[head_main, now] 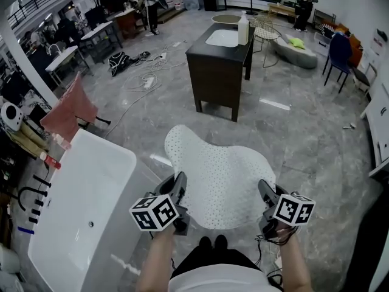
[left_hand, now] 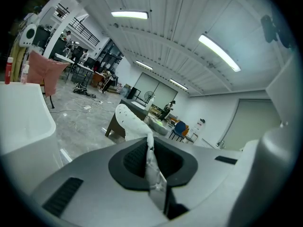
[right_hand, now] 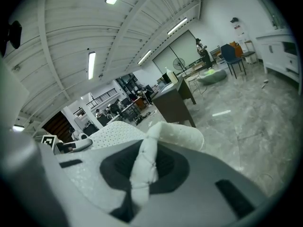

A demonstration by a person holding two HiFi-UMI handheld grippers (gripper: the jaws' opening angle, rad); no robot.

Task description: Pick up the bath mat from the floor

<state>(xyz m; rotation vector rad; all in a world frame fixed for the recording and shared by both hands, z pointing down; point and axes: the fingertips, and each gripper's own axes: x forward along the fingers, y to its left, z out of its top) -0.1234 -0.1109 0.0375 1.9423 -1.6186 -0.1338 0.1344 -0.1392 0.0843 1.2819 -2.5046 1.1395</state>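
The white, dotted bath mat (head_main: 220, 174) hangs lifted in front of me, well above the grey floor, spread between both grippers and bulging away from me. My left gripper (head_main: 181, 194) is shut on the mat's near left edge; in the left gripper view that edge (left_hand: 152, 167) is pinched flat between the jaws. My right gripper (head_main: 265, 198) is shut on the near right edge, and in the right gripper view the mat (right_hand: 144, 162) is bunched between the jaws.
A white bathtub (head_main: 79, 212) stands close at my left. A dark vanity cabinet (head_main: 217, 72) with a basin and bottle stands ahead. Cables lie on the marble floor (head_main: 316, 132) at the far left; chairs and people are at the back.
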